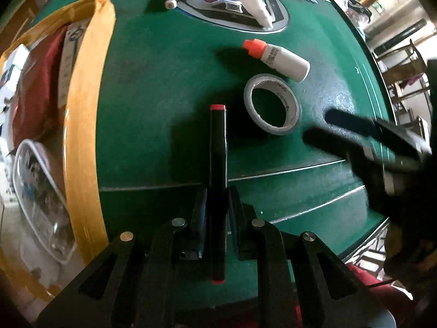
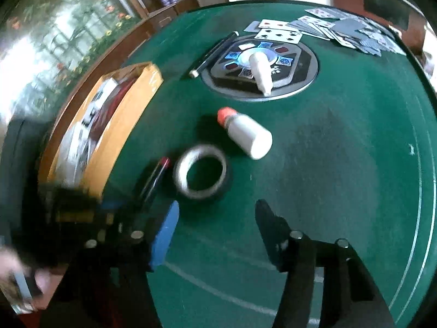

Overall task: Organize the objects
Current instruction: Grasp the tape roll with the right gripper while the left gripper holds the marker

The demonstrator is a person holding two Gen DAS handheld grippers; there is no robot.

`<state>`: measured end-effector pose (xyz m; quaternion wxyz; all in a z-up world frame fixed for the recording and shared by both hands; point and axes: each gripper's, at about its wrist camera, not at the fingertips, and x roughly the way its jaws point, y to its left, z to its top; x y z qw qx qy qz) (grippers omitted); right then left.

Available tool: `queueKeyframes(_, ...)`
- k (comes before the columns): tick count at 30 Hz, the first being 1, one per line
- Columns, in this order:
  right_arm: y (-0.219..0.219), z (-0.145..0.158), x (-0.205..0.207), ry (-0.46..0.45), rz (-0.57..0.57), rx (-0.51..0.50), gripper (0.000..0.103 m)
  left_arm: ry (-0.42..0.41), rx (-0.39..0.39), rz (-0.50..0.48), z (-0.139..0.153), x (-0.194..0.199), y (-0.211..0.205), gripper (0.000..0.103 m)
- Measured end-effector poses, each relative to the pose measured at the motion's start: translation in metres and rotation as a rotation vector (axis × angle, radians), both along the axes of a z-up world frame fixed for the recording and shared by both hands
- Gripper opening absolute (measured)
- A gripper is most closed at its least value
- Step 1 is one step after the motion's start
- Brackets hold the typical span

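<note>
Two grippers working above the green table [image 1: 164, 82].
Left gripper [image 1: 217, 199] is clamping a black marker [image 1: 218, 147] beside the tape roll [image 1: 271, 104]; right gripper [image 2: 218, 213] is hanging half-open, gripping nothing, near the roll.

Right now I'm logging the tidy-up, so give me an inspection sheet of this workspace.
Surface: green felt table, white lines.
Job's things: black marker with red ends; tape roll and orange-capped bottle lying loose; yellow box partly filled.
Clutter: playing cards, white tube on centre console.
Grippers: left gripper shut on marker; right gripper open, fingers empty.
Cables: nothing seen.
Surroundings: chairs, shelving, blurred.
</note>
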<state>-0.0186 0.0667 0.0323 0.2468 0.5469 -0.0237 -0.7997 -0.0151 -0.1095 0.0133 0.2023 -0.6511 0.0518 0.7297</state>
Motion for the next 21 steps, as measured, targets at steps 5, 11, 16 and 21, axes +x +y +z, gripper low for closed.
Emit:
queueKeyframes(5,-0.016,-0.011,-0.027,-0.03,0.022,0.037,0.037,0.031,-0.042,0.009,0.002,0.003,0.004,0.014)
queueKeyframes(11,-0.038,-0.017,-0.024,0.054,0.117,0.2,0.01,0.074,-0.144,-0.038,0.004,0.006,0.022,0.014)
queueKeyframes(16,-0.038,-0.012,-0.013,0.083,0.14,0.205,0.007,0.072,-0.076,-0.001,0.006,0.005,0.013,0.014)
queueKeyframes(21,-0.028,0.001,-0.002,0.084,0.121,0.152,0.007,0.038,0.008,0.049,0.01,0.007,-0.007,0.014)
